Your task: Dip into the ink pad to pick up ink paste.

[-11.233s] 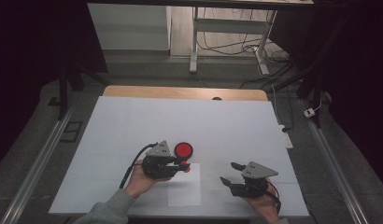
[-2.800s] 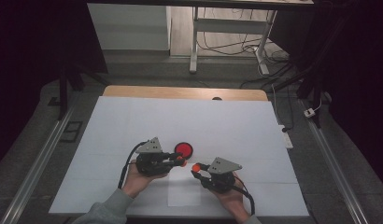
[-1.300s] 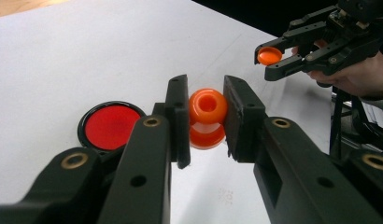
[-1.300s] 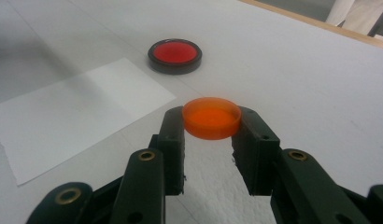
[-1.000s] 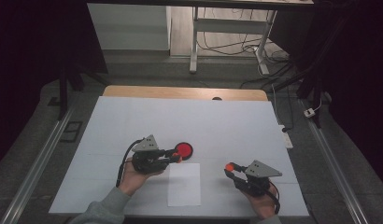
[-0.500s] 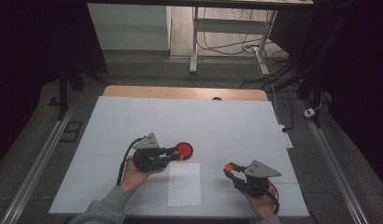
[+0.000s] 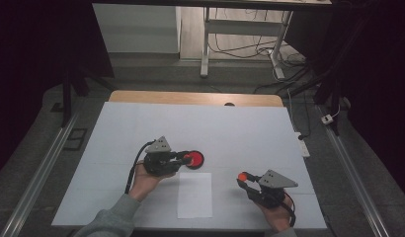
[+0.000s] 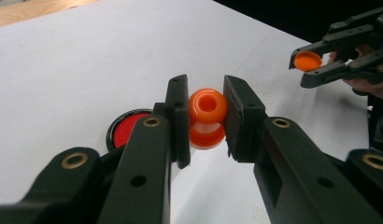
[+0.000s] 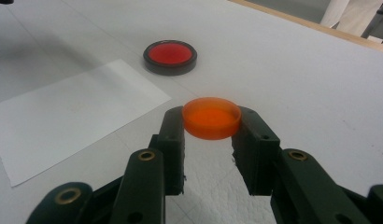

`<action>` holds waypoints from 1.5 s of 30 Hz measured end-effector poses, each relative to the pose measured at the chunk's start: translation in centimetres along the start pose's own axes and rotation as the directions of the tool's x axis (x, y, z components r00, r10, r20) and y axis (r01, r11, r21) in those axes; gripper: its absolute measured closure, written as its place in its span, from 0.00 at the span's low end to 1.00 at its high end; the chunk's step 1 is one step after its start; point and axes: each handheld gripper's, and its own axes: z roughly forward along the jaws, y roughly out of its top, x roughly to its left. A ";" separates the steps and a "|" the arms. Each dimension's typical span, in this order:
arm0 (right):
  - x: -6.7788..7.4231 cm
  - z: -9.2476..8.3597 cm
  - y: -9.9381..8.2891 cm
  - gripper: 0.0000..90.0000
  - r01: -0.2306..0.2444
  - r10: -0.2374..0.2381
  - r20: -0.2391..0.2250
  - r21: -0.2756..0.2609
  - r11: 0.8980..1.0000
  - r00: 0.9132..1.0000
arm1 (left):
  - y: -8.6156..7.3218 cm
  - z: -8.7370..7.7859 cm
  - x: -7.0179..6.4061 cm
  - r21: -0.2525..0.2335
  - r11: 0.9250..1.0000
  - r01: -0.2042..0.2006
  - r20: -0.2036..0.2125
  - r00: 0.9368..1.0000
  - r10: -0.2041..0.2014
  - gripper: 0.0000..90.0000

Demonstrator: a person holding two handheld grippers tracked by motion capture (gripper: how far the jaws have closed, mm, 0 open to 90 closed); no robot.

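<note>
Table: a white table top (image 7: 230, 128) with a strip of bare wood along its far edge, toward 12 o'clock.
Left gripper: the left gripper (image 8: 206, 116) sits left of centre in the high view (image 7: 183, 159), held in a hand (image 7: 143, 178), its jaws clenched on an orange stamp body (image 8: 207, 116).
Orange stamp body: a small waisted orange piece, rounded at both ends, with a round hollow in the end that faces the camera; what lies inside the hollow cannot be told.
Ink pad: a round black dish with red filling (image 9: 170, 56), lying flat on the table top at the left gripper's tips in the high view (image 7: 193, 159); in the left gripper view it lies at about 8 o'clock from the stamp body (image 8: 129, 128).
Right gripper: the right gripper (image 9: 211, 122) is at about 4 o'clock from the dish in the high view (image 7: 243, 178), jaws clamped on the sides of an orange cap (image 9: 211, 117).
Orange cap: a shallow round lid, held level above the table.
Paper: a white sheet (image 7: 194, 194) flat on the table between the two grippers, just toward 6 o'clock from the dish.
</note>
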 end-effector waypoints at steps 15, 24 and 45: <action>-0.2 0.0 -0.1 0.72 -0.001 0.001 0.002 -0.001 1.000 1.000 | 0.1 1.8 1.5 0.019 0.999 0.033 -0.028 0.999 -0.033 0.81; -0.1 0.1 -0.1 0.72 -0.003 0.003 0.001 0.006 1.000 1.000 | -0.2 3.1 2.4 0.037 0.999 0.033 -0.065 0.997 -0.031 0.81; -0.1 0.2 -0.1 0.72 -0.006 0.006 -0.002 0.008 1.000 1.000 | -1.0 6.2 3.5 0.128 0.991 0.024 -0.106 0.994 -0.010 0.81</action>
